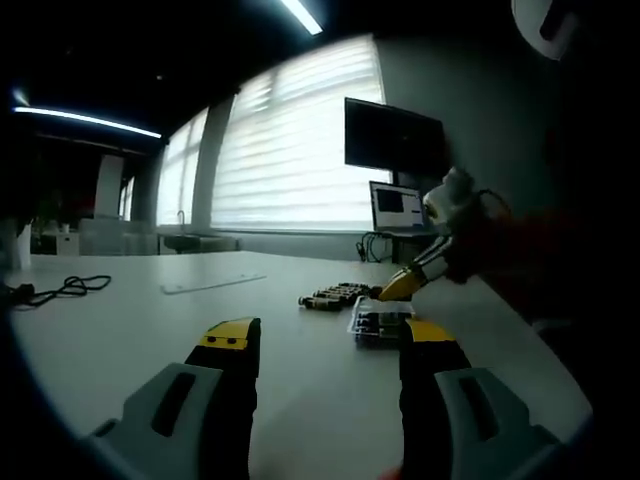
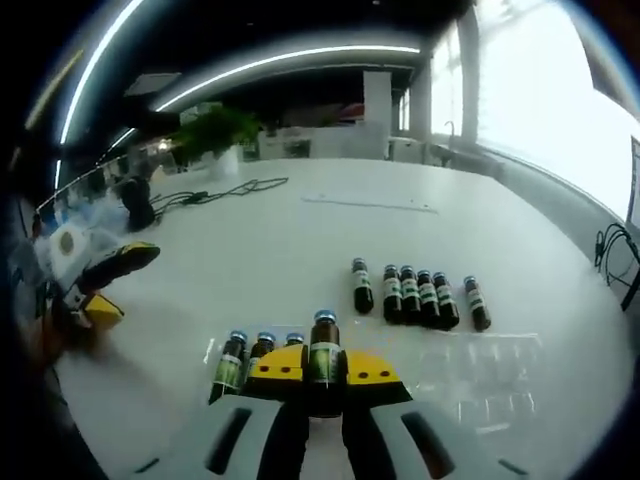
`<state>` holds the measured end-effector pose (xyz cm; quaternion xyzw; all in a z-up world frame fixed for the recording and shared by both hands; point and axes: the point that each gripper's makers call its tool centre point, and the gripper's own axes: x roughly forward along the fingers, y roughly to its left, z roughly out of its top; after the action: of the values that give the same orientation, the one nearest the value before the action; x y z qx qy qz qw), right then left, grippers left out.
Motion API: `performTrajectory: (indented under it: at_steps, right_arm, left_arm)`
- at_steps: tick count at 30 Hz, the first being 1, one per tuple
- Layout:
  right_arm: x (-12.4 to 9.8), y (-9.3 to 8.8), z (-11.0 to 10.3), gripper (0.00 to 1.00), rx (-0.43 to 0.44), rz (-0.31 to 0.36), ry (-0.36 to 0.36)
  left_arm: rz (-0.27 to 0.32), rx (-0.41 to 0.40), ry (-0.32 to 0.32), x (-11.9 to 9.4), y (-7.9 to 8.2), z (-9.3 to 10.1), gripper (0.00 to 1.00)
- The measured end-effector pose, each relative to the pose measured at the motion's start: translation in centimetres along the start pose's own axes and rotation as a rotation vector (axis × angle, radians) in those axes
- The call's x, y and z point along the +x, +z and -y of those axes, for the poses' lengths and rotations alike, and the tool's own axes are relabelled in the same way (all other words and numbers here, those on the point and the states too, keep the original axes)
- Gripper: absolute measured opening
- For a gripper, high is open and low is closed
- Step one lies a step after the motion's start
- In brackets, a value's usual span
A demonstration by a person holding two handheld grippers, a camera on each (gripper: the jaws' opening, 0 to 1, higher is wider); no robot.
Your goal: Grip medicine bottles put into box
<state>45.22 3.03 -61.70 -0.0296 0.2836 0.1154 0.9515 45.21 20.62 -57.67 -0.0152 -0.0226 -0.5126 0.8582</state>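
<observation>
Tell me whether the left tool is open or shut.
Open. In the left gripper view the left tool has its two yellow-tipped jaws standing wide apart over the bare white table, with nothing between them.

A white table (image 2: 250, 250) carried a black cable (image 2: 215, 189) and a flat clear strip (image 2: 370, 204). A potted plant (image 2: 215, 135), a monitor (image 1: 393, 138) and possibly a laptop (image 1: 398, 210) stood beyond.

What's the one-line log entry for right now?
right gripper: shut on bottle, over clear box | in box: three bottles | on table: six bottles | left gripper: open, idle
</observation>
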Motion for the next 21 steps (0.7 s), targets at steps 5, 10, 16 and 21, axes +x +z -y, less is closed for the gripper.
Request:
performTrajectory:
  at_steps: [5, 10, 16, 21]
  right_arm:
    - [0.3, -0.7, 0.4, 0.08, -0.002, -0.003, -0.007]
    - [1.2, -0.7, 0.4, 0.08, -0.02, -0.01, -0.001]
    - [1.3, -0.9, 0.0, 0.08, -0.017, 0.0, 0.025]
    - [1.3, -0.8, -0.1, 0.08, -0.032, 0.006, 0.034]
  left_arm:
    - [-0.008, 0.009, 0.002, 0.0, -0.1, 0.0, 0.49]
    - [-0.006, 0.018, 0.005, 0.0, -0.1, 0.1, 0.49]
    - [0.002, 0.019, 0.005, 0.0, 0.1, 0.0, 0.49]
    - [-0.003, 0.024, 0.003, 0.0, 0.0, 0.1, 0.49]
